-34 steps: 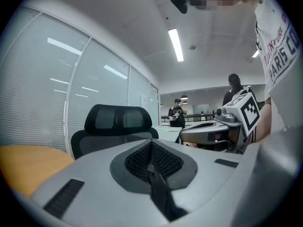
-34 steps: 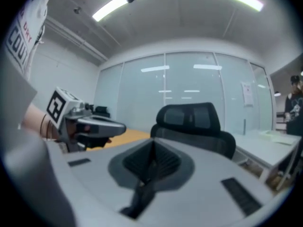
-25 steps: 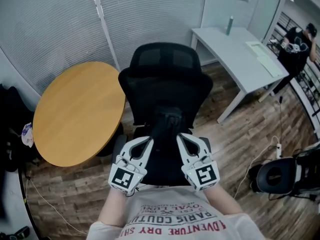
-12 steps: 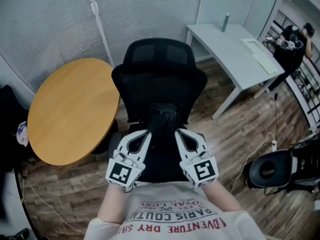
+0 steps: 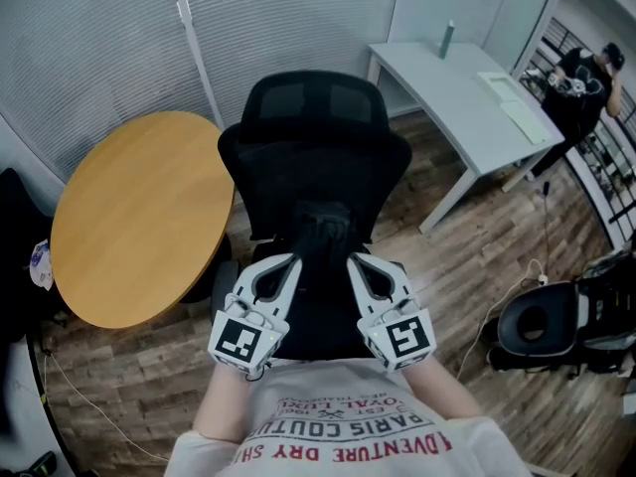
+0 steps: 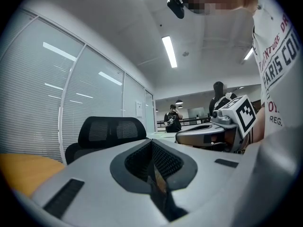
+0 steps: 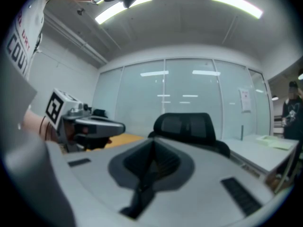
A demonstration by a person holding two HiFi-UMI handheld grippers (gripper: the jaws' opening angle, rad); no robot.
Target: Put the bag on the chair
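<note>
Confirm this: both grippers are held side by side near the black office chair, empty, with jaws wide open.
Wrong on the jaws: they are closed, not wide open, as each gripper view shows. Otherwise the left gripper and right gripper are held side by side near the black office chair, empty.

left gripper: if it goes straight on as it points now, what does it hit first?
Most likely the chair: its back stands just beyond the shut left gripper, a little left of its line. Depth is unclear.
</note>
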